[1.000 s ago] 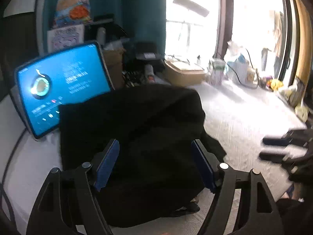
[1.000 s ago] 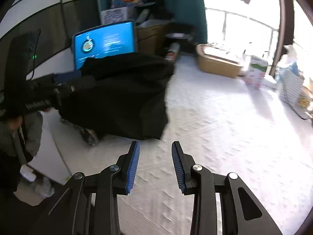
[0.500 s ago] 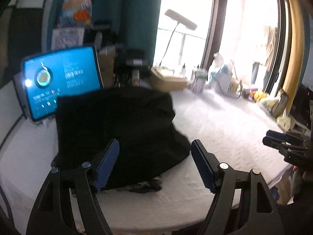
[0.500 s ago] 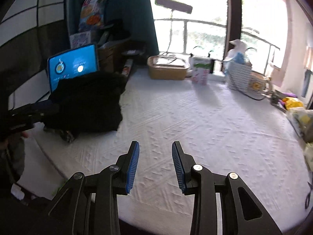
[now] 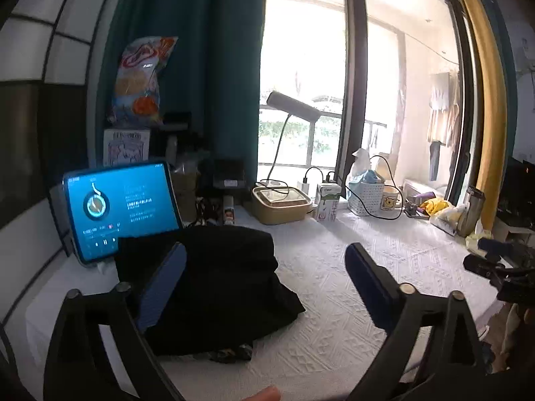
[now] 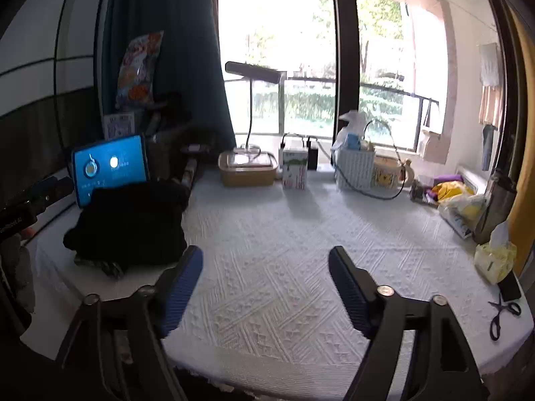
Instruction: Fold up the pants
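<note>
Black pants (image 5: 214, 287) are seen folded in a compact stack on white tabletop (image 5: 367, 267) by lit tablet (image 5: 123, 207), text unreadable; L hand-held gripper (image 5: 265, 280) & R hand-held gripper (image 6: 265, 287) jaws opening, nothing between.

Tablecloth (image 6: 284, 267) centre bare; pants (image 6: 130, 224) left, clutter along window.
</note>
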{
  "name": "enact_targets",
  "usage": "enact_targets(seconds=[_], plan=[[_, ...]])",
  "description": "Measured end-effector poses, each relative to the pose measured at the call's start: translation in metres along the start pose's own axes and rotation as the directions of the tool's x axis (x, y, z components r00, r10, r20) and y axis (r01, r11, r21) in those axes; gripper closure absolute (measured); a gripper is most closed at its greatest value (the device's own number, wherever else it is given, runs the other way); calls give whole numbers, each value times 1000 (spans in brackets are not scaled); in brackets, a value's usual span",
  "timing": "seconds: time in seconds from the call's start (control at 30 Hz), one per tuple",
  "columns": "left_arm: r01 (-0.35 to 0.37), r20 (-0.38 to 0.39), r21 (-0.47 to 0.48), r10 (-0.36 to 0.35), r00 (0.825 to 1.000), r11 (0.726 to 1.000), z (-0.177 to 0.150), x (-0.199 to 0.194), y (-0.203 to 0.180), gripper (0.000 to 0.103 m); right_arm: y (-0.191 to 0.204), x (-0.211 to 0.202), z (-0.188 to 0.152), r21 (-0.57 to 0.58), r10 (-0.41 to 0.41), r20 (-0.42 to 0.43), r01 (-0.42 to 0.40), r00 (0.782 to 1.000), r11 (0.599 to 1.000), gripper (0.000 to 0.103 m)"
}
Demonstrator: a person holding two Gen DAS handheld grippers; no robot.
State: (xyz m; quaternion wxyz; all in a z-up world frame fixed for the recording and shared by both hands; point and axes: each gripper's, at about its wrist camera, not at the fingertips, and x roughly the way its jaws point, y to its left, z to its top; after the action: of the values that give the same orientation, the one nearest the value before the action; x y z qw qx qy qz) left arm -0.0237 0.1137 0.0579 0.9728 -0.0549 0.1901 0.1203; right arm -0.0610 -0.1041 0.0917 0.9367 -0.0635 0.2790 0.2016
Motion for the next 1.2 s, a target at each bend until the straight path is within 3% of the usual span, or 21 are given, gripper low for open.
enact_targets(seconds=[0.07, 0.3, 0.37, 0.5, 0.67, 1.2], plan=[[-12, 4, 29, 12, 1000, 999, 2, -3, -5, 6, 1, -8, 3, 0, -6, 21, 6, 1000, 1000, 10], [-3, 75, 30, 1, 997, 1000, 11, -25, -18, 5, 2, -40, 15, 8, -67, 120, 67, 991, 998, 8], [-17, 107, 41, 12, 994, 999, 15, -31, -22, 5, 2, -49, 18, 17, -89, 156, 87, 984, 996, 1], [-67, 164, 68, 56, 985, 995, 18, -42, -28, 1, 2, -63, 23, 23, -123, 198, 121, 972, 992, 0], [-78, 192, 75, 62, 979, 994, 18, -48, -30, 1, 4, -63, 23, 22, -126, 193, 124, 973, 992, 0], [-49, 151, 31, 44, 988, 998, 13, -42, -24, 1, 14, -55, 22, 12, -90, 164, 89, 982, 996, 0]])
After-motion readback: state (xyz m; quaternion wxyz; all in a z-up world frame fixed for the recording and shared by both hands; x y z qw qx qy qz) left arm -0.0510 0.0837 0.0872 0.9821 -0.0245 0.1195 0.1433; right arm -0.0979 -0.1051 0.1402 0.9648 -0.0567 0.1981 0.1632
